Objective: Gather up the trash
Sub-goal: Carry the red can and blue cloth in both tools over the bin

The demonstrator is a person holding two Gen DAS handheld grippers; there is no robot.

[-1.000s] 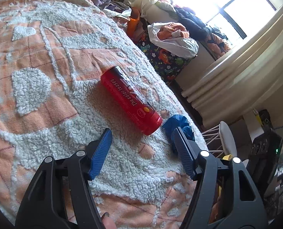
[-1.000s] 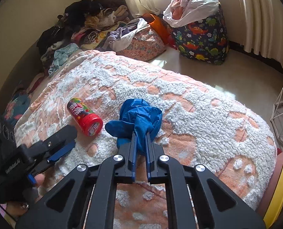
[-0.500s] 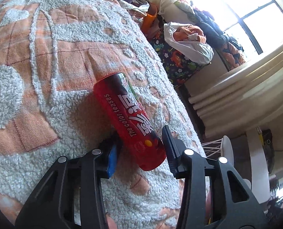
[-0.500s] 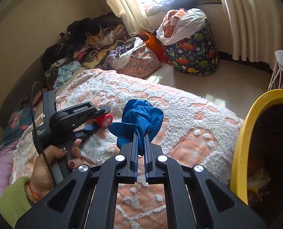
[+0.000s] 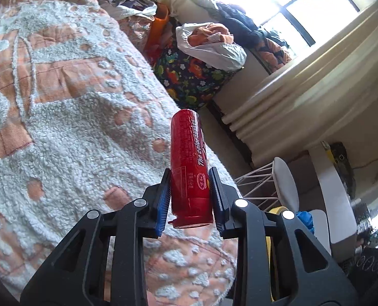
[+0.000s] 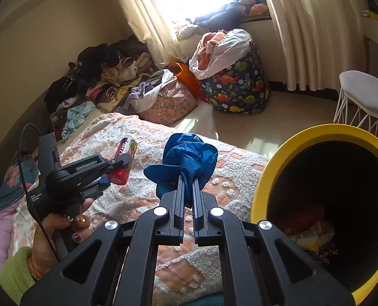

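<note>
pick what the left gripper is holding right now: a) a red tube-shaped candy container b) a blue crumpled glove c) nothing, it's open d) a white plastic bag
a: the left gripper has its pads pressed on both sides of the red candy tube, lifted clear of the bedspread; the blue glove is in the right gripper.

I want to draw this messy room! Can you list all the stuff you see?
Red tube: one, red, clamped in left gripper above bed.
Blue wad: one, blue, pinched in right gripper.
Bin: one, yellow rim, right of bed, rubbish inside.
Bedspread: one, orange and white.
Dinosaur bag: one, dark, under window, clothes on top.
Clothes pile: one, mixed, by wall.
Stool: one, white.
Left gripper: black, jaws just closed.
Right gripper: black, shut.
</note>
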